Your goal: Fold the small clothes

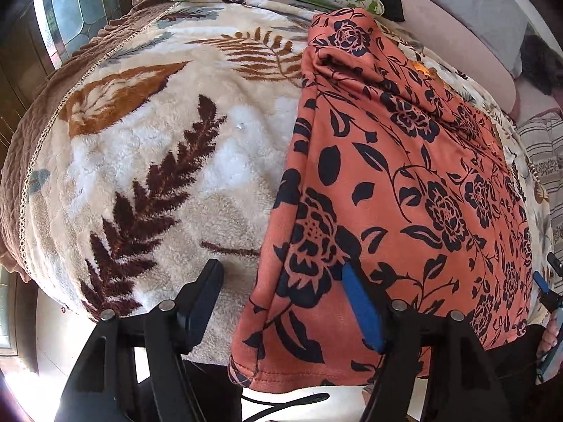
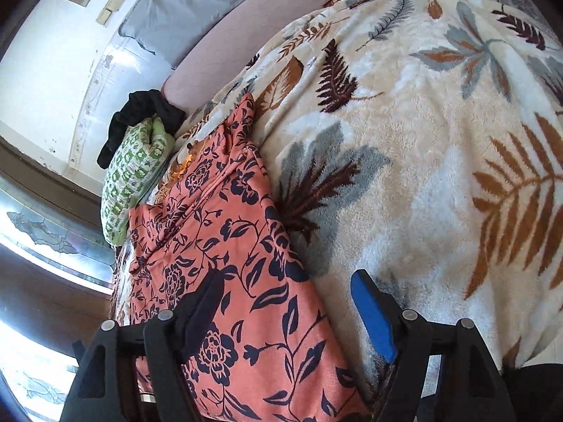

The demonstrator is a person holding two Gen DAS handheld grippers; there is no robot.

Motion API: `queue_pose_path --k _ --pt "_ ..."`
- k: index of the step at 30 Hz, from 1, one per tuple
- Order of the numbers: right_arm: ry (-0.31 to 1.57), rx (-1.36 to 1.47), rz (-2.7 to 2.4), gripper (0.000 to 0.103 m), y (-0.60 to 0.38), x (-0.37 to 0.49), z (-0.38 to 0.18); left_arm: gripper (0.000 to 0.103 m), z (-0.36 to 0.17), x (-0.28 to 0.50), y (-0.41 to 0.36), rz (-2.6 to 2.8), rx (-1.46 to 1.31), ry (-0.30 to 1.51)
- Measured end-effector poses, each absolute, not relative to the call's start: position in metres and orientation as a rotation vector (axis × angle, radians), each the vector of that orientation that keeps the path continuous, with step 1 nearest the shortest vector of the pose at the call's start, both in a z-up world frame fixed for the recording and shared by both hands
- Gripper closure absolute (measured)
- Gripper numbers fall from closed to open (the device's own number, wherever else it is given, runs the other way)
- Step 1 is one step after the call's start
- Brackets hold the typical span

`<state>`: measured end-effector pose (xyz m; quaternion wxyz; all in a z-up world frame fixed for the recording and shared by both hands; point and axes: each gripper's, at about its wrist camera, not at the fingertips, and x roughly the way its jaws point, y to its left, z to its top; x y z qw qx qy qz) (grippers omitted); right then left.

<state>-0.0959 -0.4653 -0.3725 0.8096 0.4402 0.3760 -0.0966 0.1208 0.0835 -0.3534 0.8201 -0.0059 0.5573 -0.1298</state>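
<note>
**Both claws open over a floral garment laid out for folding**

The orange-pink knit garment with a dark navy rose-and-vine print (image 1: 404, 161) lies spread on a cream plush blanket patterned with brown and rust fern leaves (image 1: 151, 161). In the left wrist view it fills the right half of the frame, its hemmed lower corner hanging at bottom centre; in the right wrist view it runs from centre left down to the bottom edge.

The left gripper (image 1: 285, 302) stands open, its jaws straddling the garment's left edge — one finger over blanket, the blue-padded finger over cloth — with nothing pinched. The right gripper (image 2: 286, 311) is likewise open, straddling the opposite long edge (dark finger over cloth, blue pad over blanket).

A green-and-white leaf-print cushion (image 2: 137, 172) sits beyond the far end of the garment, upper left of centre in the right wrist view.

Judged step: the garment is flat, with a wrinkled ridge at the far end — the claws are placed to take hold. The next move calls for lowering each claw, closing on an edge, and carrying the cloth over evenly.
</note>
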Motion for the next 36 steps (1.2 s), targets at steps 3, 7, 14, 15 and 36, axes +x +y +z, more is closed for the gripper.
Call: queue_pose_path --k 3,7,14,15,36 --pt "0.826 0.998 -0.19 0.026 -0.468 -0.097 -0.384 0.071 -0.352 0.118 0.077 -0.331 0.004 1.186" --pt "0.859 0.979 -0.163 0.029 -0.459 -0.089 -0.39 0.075 -0.352 0.118 0.077 -0.343 -0.022 1.194" --pt "0.978 0.712 -0.104 0.074 -0.411 -0.073 -0.386 0.09 -0.352 0.121 0.075 -0.374 -0.009 1.196" --pt "0.983 0.709 -0.102 0.089 -0.411 -0.073 -0.386 0.092 -0.351 0.123 0.074 -0.389 -0.016 1.203" --pt "0.765 0.848 0.006 0.094 -0.468 0.059 -0.297 0.097 -0.224 0.268 0.033 -0.659 -0.153 1.046"
